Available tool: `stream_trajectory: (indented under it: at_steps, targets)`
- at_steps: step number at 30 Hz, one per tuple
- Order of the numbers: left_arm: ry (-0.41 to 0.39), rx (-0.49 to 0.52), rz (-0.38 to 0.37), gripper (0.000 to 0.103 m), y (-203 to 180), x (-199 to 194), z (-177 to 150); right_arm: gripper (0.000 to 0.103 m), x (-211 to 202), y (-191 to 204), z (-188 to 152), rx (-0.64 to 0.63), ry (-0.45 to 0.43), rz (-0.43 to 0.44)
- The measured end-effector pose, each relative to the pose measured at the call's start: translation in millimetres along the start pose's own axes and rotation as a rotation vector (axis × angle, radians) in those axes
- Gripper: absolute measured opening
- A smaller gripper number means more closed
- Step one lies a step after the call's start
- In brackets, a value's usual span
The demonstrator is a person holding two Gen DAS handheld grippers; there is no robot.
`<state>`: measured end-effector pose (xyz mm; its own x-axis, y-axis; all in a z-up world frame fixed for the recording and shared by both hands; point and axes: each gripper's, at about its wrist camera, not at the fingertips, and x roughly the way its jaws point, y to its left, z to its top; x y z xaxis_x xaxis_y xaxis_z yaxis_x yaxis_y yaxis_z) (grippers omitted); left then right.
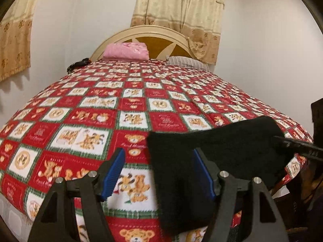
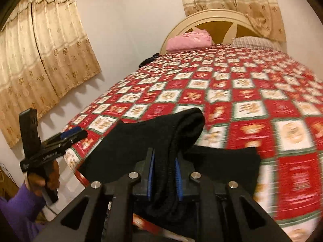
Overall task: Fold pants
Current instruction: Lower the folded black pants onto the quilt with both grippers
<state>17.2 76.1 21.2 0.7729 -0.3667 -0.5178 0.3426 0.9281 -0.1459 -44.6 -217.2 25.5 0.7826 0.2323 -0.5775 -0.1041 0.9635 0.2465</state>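
Pants (image 2: 161,141) clamped in right hand-held gripper (image 2: 164,173), left hand-held gripper (image 1: 159,173) spread, beside them.

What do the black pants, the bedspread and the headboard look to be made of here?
Black pants: a soft, matte knit or fleece-like fabric; it bunches thickly in the right gripper. The exact weave is too blurred to tell.
Bedspread: printed woven cloth, probably cotton, in flat, matte checked teddy-bear squares.
Headboard: likely painted wood, with a smooth cream arched frame and darker brown panels.
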Motion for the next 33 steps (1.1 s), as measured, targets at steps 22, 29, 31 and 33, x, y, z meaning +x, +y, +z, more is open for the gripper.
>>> stream_trajectory:
  at_steps: [22,29,31,33]
  targets:
    - [0.175,0.049,0.035,0.072,-24.3,42.1,-21.7,0.031,-29.3,-40.8,-16.3,-0.017,-0.004,-0.228]
    - [0.218,-0.017,0.033,0.075,-22.7,42.8,-35.8,0.031,38.9,26.4,22.8,-0.021,-0.034,0.128]
    - [0.223,-0.024,0.042,0.075,-23.2,43.7,-41.3,0.031,83.6,54.4,26.4,-0.064,0.047,0.156]
    - [0.222,-0.038,0.047,0.076,-22.0,43.6,-45.6,0.031,123.2,77.7,30.9,-0.11,0.123,0.184]
